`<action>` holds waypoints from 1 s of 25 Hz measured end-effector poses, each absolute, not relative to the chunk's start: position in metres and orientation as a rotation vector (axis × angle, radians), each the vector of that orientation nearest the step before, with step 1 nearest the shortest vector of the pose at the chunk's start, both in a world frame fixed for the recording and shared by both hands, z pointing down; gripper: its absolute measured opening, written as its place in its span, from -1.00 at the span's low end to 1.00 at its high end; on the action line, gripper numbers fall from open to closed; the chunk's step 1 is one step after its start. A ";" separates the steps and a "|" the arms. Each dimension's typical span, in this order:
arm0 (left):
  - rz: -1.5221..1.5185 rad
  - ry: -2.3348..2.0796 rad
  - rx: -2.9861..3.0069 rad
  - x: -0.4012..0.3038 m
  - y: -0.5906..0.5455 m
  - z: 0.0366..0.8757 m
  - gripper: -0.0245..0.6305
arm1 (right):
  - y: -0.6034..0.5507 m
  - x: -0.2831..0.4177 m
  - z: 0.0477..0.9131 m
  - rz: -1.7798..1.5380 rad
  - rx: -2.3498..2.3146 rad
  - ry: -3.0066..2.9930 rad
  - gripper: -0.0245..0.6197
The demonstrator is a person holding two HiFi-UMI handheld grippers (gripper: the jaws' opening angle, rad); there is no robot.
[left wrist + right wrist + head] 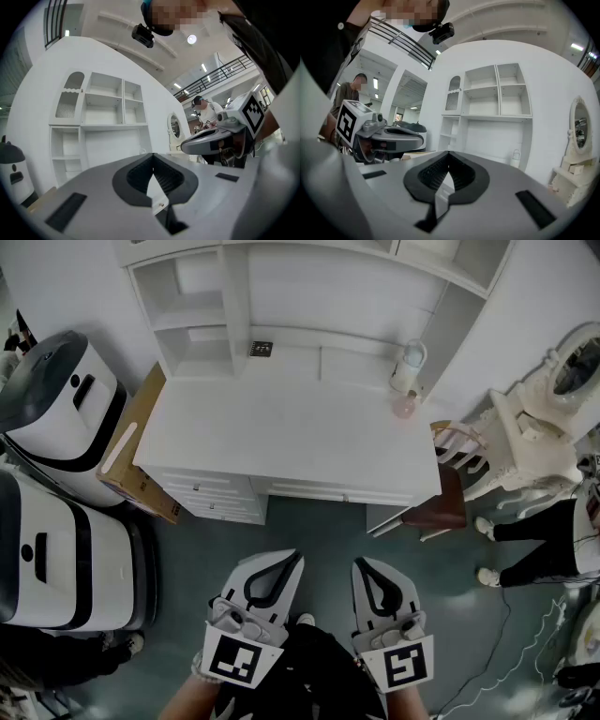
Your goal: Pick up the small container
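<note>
Hovering in front of the desk (281,432), the left gripper (292,561) and right gripper (361,566) are held shut and empty. The reach seems not yet begun. The small container (404,407) at the desk's far right is probably to be approached with one gripper's jaws opened.

You have no words, brands or numbers to read here. The only signs are coded squares without letters: the left marker (234,661) on the cube of your left tool (296,557) and the right marker (405,667) on your right tool (362,564). A dark plate (261,349) on the back panel past the counter's (281,427) far edge is too small to read.
</note>
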State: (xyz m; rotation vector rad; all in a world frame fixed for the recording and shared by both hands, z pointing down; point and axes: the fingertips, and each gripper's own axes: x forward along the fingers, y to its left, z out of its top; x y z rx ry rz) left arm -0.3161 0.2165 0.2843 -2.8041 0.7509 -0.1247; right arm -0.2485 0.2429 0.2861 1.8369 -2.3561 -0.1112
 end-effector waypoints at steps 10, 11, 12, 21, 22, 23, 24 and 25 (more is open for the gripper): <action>-0.117 0.720 -2.813 -0.315 0.215 0.285 -0.92 | 0.241 -0.253 0.285 -0.113 1.859 -2.355 -0.92; -0.114 0.714 -2.815 -0.315 0.215 0.285 -0.92 | 0.241 -0.254 0.284 -0.116 1.863 -2.353 -0.92; -0.111 0.707 -2.817 -0.315 0.215 0.285 -0.92 | 0.241 -0.254 0.283 -0.117 1.869 -2.351 -0.92; -0.072 0.600 -2.845 -0.311 0.214 0.284 -0.92 | 0.246 -0.251 0.280 -0.092 1.985 -2.292 -0.92; -0.065 0.585 -2.851 -0.310 0.215 0.283 -0.92 | 0.248 -0.249 0.280 -0.092 2.004 -2.277 -0.92; -0.061 0.568 -2.856 -0.309 0.216 0.284 -0.92 | 0.250 -0.247 0.280 -0.091 2.025 -2.261 -0.92; -0.060 0.551 -2.862 -0.308 0.217 0.284 -0.92 | 0.252 -0.246 0.280 -0.089 2.048 -2.246 -0.92; -0.059 0.534 -2.869 -0.308 0.219 0.285 -0.92 | 0.254 -0.244 0.279 -0.087 2.071 -2.230 -0.92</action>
